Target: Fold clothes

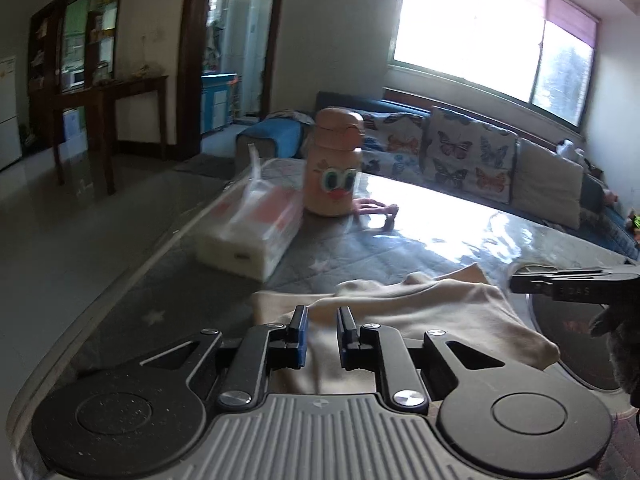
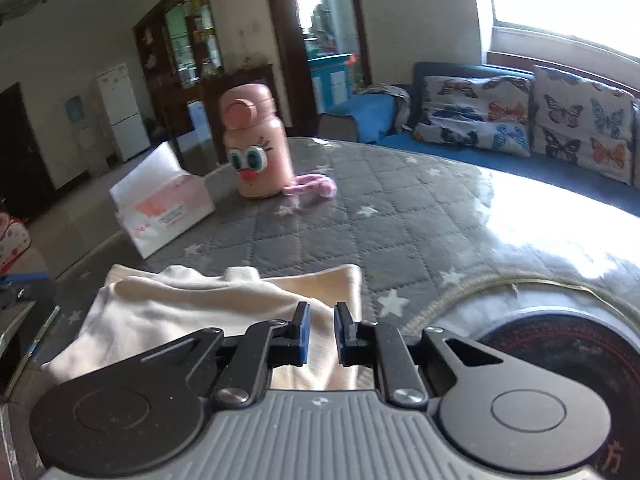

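garment: cream garment [image 1: 404,312] lay crumpled on the near part of the quilted grey surface [image 1: 360,248], directly ahead of both grippers.
left gripper: left gripper [image 1: 322,334] sat over the cloth's near edge; fingers [image 1: 299,334] were a narrow gap apart, cloth showing between them, couldn't tell if they gripped it.
right gripper: right gripper [image 2: 321,334] was over the garment's [image 2: 192,312] right side; fingers [image 2: 302,332] were likewise slightly apart, grip on cloth couldn't be told.
clutter: pink cartoon-face bottle [image 1: 334,162] stood upright at the far end, tissue pack [image 1: 252,232] just beside it on its left, pink strap [image 2: 312,188] lying at the bottle's base.
in the way: dark round mat [image 2: 560,364] lay just right of the garment.
left view only: showed the right gripper's fingers [image 1: 560,282] entering side-on at right, above the cloth's far right corner.
right view only: showed the white fridge [image 2: 120,112] by the far wall.
background: butterfly cushions [image 2: 580,124] sat on a blue sofa [image 2: 380,116] beyond the surface.
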Available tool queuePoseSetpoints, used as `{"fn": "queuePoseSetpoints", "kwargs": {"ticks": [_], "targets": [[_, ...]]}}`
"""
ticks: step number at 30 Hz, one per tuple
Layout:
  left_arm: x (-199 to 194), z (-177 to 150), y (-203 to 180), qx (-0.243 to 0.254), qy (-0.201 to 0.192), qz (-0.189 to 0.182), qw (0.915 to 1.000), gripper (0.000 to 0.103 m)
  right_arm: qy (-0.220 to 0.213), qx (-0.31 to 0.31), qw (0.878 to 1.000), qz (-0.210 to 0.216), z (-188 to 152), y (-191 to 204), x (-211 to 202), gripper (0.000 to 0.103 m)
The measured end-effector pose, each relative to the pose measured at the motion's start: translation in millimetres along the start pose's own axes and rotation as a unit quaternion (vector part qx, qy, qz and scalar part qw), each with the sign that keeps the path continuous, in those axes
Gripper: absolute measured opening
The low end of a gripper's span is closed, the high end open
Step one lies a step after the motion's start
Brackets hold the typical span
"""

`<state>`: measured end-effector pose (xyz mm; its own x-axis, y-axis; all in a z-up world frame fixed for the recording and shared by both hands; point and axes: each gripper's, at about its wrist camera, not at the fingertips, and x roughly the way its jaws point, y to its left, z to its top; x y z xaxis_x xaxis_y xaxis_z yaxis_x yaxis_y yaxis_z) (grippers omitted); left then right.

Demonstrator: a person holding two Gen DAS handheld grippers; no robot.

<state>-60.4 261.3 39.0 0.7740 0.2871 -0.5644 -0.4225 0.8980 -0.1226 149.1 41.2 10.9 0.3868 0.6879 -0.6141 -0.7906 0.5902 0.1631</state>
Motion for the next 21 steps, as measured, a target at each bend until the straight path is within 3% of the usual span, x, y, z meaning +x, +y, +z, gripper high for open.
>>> {"fn": "queuePoseSetpoints", "kwargs": {"ticks": [5,21], "targets": [[32,5,-14,0.007,0.025,-0.015,0.9995,0.017,0.012,-0.024,0.999,0.027,5,14,15,0.023],[97,5,-13,0.006,0.078,0.003,0.9969,0.016,0.037,-0.046,0.998,0.025,7,29,66,0.024]]}}
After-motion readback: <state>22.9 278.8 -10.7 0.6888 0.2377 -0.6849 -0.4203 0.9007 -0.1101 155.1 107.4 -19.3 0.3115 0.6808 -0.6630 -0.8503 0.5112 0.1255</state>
